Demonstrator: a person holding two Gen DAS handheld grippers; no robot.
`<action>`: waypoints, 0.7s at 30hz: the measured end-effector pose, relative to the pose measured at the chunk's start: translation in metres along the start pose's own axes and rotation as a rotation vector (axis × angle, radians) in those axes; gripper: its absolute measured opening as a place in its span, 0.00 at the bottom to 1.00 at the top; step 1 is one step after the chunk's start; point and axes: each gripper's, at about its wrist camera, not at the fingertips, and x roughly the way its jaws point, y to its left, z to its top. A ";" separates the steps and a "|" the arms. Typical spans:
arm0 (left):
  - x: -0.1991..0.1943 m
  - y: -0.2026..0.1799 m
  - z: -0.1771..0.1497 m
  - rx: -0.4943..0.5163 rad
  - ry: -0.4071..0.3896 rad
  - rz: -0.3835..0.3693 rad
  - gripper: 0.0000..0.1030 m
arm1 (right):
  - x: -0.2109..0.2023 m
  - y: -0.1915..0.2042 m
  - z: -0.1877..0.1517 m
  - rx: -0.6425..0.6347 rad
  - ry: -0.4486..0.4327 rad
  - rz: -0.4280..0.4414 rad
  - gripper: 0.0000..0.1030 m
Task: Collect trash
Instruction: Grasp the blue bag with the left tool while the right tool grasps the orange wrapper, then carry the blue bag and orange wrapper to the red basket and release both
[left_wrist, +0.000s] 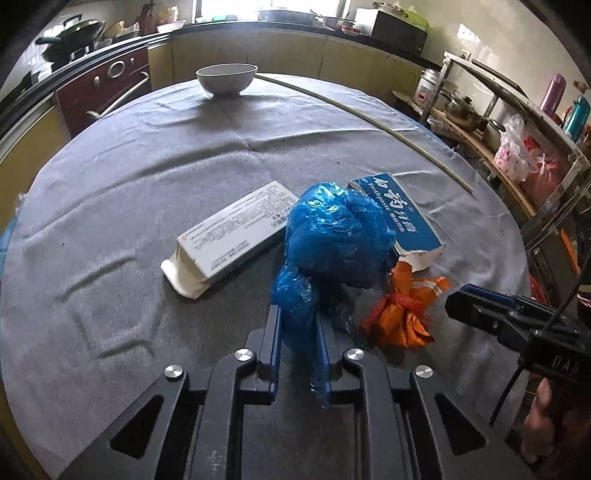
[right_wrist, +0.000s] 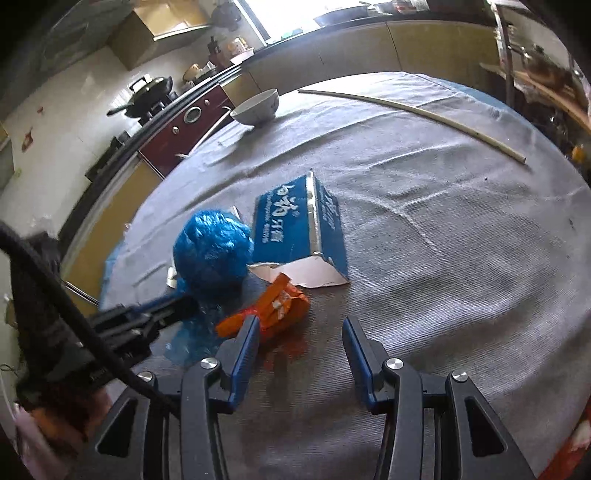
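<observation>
A blue plastic bag (left_wrist: 332, 236) is pinched by the left tongs (left_wrist: 299, 325) only at its thin tail and could slip free, while the orange wrapper (right_wrist: 273, 310), just ahead-left of the open right tongs (right_wrist: 299, 325), is left ungrasped.

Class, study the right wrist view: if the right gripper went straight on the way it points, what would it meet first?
The right gripper is open. Its left finger is at the orange wrapper, probably met first; the gap itself faces bare grey cloth. Depth is unclear.
</observation>
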 end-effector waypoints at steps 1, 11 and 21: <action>-0.004 0.002 -0.004 -0.007 -0.003 0.004 0.15 | 0.000 0.001 0.001 0.004 0.003 0.008 0.49; -0.046 0.017 -0.065 -0.093 0.005 0.024 0.14 | 0.026 0.019 0.003 0.054 0.093 0.034 0.49; -0.080 0.010 -0.103 -0.087 0.017 -0.065 0.28 | 0.054 0.056 0.010 -0.135 0.096 -0.073 0.42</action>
